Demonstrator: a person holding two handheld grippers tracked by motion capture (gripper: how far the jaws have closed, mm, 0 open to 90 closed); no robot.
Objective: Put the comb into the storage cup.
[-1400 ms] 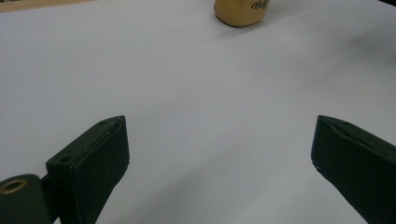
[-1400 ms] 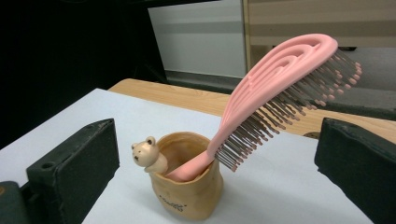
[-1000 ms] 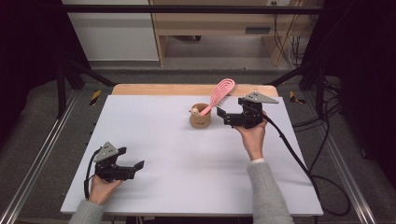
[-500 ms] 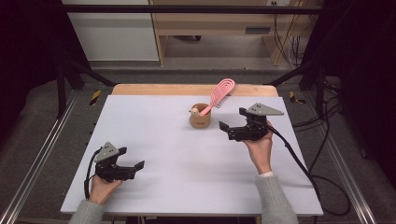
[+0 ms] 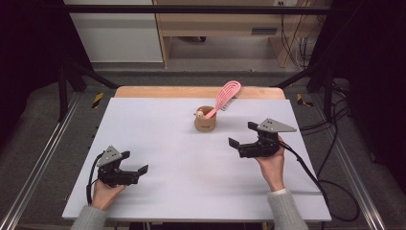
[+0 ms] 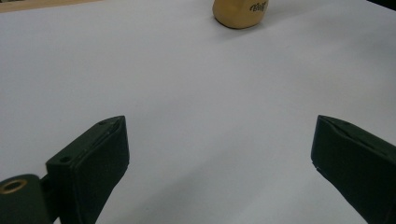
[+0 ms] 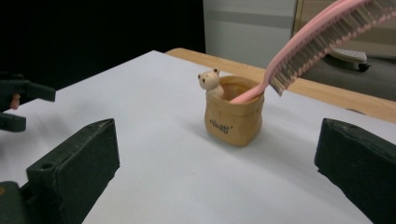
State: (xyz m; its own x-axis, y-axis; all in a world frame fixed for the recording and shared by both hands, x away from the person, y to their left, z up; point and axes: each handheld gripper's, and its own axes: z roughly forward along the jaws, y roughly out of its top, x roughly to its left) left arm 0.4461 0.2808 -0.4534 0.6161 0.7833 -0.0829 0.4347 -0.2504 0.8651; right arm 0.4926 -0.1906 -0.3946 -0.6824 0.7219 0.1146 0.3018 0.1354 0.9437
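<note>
A small tan bag-shaped cup (image 5: 205, 123) with a bear figure on its rim stands at the table's far middle. A pink hairbrush (image 5: 228, 94) leans out of it to the far right, handle down inside. My right gripper (image 5: 242, 134) is open and empty, to the near right of the cup and clear of it. In the right gripper view the cup (image 7: 233, 121) and the brush (image 7: 322, 42) sit ahead between my spread jaws (image 7: 217, 158). My left gripper (image 5: 134, 162) rests open at the near left; its view has the cup (image 6: 239, 11) far ahead.
The white table top (image 5: 167, 143) has a wooden strip (image 5: 191, 92) along its far edge. A black cable (image 5: 311, 175) trails from the right gripper off the right side. Metal rails (image 5: 43, 158) flank the table.
My right gripper has pulled back from beside the cup toward the near right, open and empty. The brush stays leaning in the cup. The left gripper has not moved.
</note>
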